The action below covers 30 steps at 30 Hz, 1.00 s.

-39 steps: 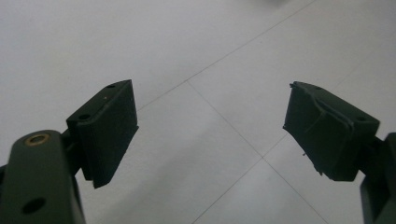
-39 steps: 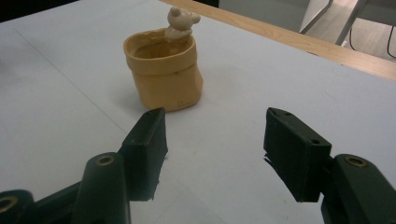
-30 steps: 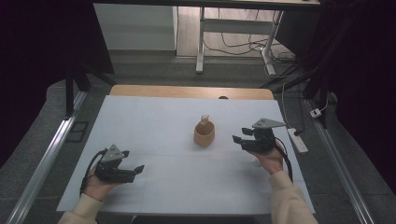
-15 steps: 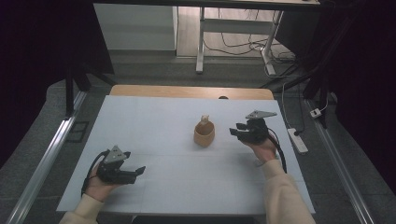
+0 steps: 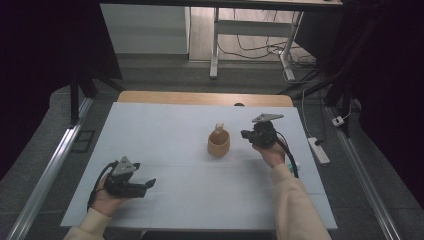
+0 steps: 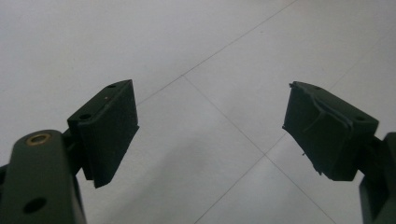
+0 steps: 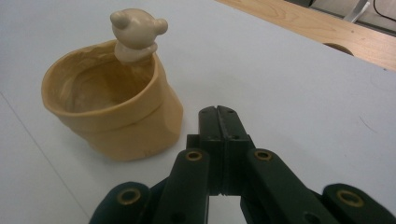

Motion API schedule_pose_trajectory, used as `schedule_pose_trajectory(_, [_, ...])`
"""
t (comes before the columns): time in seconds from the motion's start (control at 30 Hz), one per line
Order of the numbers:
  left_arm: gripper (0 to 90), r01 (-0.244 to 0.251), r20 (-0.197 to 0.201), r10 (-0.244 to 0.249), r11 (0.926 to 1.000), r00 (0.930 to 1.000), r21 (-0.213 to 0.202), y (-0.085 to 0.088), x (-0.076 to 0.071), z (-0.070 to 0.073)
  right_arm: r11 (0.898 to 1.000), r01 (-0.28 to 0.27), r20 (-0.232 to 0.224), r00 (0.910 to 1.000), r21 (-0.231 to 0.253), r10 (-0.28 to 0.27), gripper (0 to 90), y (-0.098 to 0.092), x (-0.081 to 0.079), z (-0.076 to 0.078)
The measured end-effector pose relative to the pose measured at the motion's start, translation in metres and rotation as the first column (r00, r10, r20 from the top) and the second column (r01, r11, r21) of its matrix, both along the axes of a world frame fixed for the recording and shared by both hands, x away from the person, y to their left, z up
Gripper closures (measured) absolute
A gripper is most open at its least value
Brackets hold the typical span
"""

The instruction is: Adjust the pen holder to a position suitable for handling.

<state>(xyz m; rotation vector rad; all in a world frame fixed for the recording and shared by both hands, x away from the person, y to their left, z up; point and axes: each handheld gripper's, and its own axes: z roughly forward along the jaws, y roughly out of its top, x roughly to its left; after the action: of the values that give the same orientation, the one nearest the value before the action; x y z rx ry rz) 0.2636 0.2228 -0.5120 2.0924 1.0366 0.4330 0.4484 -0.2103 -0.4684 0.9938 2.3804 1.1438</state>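
Observation:
A tan, sack-shaped cup [image 5: 219, 143] with a small pale bear figure [image 5: 218, 128] on its rim stands mid-table; in the right gripper view the cup [image 7: 114, 102] looks hollow inside, the bear [image 7: 135, 32] at its far rim. My right gripper [image 5: 245, 134] sits just right of the cup, its jaws having just been closing; they now meet flat together with nothing between them [image 7: 218, 117], a short gap from the cup's side. My left gripper [image 5: 148, 184] rests near the front left, its jaws wide apart over bare table [image 6: 210, 135].
The white table top [image 5: 165, 130] has a wooden strip [image 5: 200, 98] along its far edge. A power strip [image 5: 318, 150] and cables lie on the floor to the right. Metal rails run along both sides of the table.
My right gripper has moved left toward the cup and its jaws have come together. The left gripper and the cup have stayed where they were.

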Motion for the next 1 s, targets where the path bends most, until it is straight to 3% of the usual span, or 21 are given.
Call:
schedule_pose_trajectory(0.37, [17.6,0.002,-0.001,-0.002,1.0000,1.0000,0.002,0.001,0.001,-0.001,1.000,-0.011,-0.028,0.9996,-0.016,0.011,90.0,0.019,0.023,-0.007])
schedule_pose_trajectory(0.43, [17.6,0.001,-0.002,-0.001,1.0000,1.0000,0.003,0.002,0.001,-0.001,1.000,-0.022,-0.032,0.9992,0.008,0.022,90.0,0.022,0.024,-0.008])
schedule_pose_trajectory(0.67, [17.7,0.001,-0.005,-0.001,1.0000,1.0000,0.008,0.001,0.001,-0.002,0.998,-0.065,-0.050,0.9967,-0.022,0.064,90.0,0.036,0.028,-0.019])
schedule_pose_trajectory(0.87, [17.9,-0.002,-0.009,0.002,1.0000,1.0000,0.009,0.002,0.002,-0.003,0.995,-0.097,-0.075,0.9926,-0.009,0.096,90.0,0.040,0.037,-0.029])
schedule_pose_trajectory(1.0, [18.0,-0.005,-0.015,0.005,0.9999,0.9999,0.009,0.003,0.003,-0.004,0.993,-0.111,-0.082,0.9908,-0.044,0.108,90.0,0.046,0.038,-0.033])
